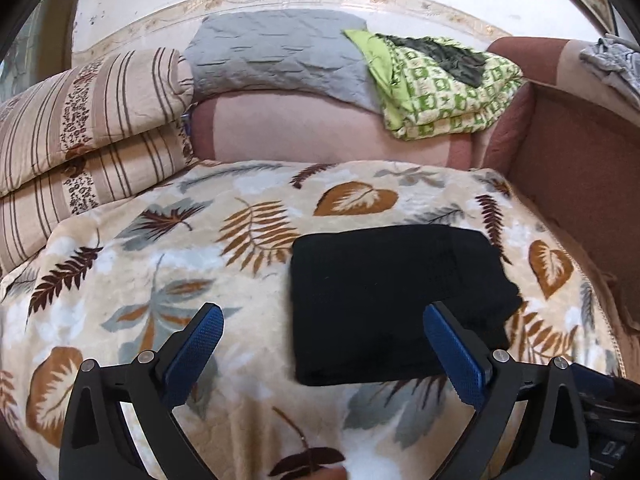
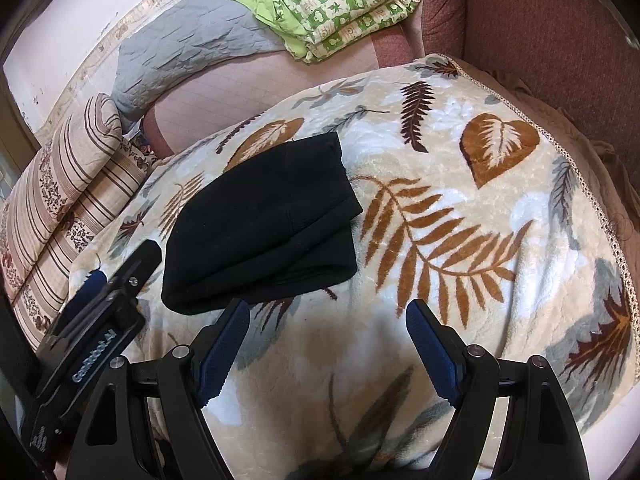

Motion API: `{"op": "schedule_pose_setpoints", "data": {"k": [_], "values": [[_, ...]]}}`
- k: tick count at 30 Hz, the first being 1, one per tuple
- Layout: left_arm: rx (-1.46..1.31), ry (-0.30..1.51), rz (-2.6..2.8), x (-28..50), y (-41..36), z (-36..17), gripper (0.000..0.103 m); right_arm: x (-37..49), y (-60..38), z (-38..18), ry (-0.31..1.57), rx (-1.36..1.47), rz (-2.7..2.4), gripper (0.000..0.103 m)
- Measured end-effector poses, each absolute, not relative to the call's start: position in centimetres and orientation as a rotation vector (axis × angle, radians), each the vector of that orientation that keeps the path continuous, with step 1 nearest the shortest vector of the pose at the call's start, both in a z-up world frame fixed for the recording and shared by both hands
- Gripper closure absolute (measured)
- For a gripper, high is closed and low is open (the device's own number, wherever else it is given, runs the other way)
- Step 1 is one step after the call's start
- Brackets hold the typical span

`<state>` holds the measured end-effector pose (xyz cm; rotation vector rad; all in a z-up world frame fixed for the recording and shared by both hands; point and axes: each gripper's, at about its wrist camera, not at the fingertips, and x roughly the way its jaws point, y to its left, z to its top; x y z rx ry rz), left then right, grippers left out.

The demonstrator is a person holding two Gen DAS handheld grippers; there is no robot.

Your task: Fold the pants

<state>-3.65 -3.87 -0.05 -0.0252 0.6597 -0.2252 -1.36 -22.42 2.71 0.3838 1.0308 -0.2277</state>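
Now we hold both grippers over the leaf-patterned blanket (image 1: 168,240), and the black pants (image 1: 392,300) lie on it, folded into a compact rectangle. We take the pants as our landmark. Our left gripper (image 1: 324,320) has its jaws spread wide and nothing sits between the blue pads (image 1: 196,348); in the left wrist view its right finger stands in front of the near right part of the pants, while its left finger is over bare blanket to the left of them. We cannot tell whether that right finger touches the cloth or only hangs above it. Our right gripper (image 2: 326,316) is also open and empty; the pants (image 2: 260,224) lie just beyond its left finger, up and to the left, and the jaws frame only blanket. In the right wrist view the left gripper (image 2: 120,276) appears beside the near left corner of the pants. Beyond the pants, behind the blanket, we see a striped pillow (image 1: 80,120) to the left, a grey quilt (image 1: 276,52) straight behind, and a folded green-patterned cover (image 1: 440,88) to the right on the reddish sofa (image 1: 580,152).
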Motion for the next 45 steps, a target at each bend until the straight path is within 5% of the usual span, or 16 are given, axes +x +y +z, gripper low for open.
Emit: {"op": "schedule_pose_setpoints", "data": {"k": [45], "values": [[-0.039, 0.744, -0.178, -2.0, -4.3, -0.7, 0.001, -2.5, -23.0, 3.8, 0.929, 0.440, -0.176, 0.021]]}}
